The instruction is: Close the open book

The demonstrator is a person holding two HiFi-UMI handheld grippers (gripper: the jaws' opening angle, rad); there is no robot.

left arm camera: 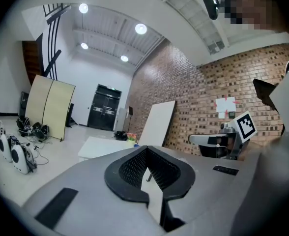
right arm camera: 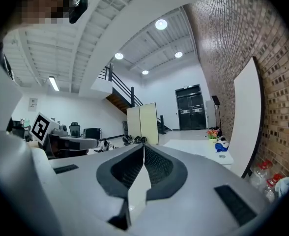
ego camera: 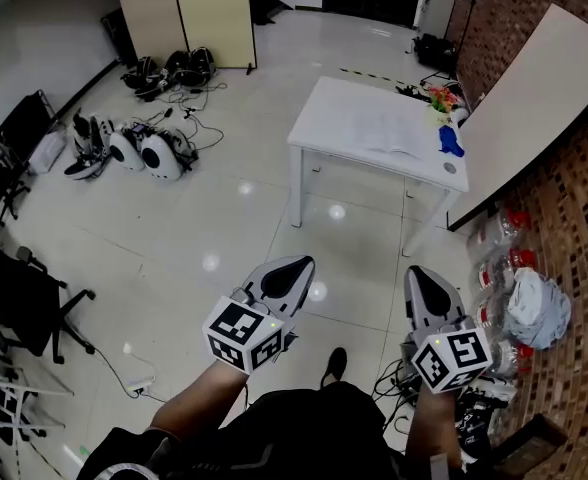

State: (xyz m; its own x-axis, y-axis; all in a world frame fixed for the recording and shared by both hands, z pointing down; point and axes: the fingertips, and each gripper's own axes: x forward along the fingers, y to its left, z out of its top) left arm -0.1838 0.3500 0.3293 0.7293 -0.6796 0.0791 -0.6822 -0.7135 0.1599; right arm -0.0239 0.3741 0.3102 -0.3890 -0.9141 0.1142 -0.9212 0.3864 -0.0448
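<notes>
Holds left gripper [ego camera: 292, 264] with fingers closed tip to tip, gripping nothing; holds right gripper [ego camera: 417, 273] pressed together likewise, equally empty. Stands well apart from open book [ego camera: 386, 134], lying flat on white table [ego camera: 332, 103]

bench [ego camera: 326, 110]: white | open book [ego camera: 389, 133]: flat, centre | blue object [ego camera: 451, 140]: right edge | colourful bunch [ego camera: 442, 98]: far right corner | small round item [ego camera: 450, 167]: near right corner
</notes>
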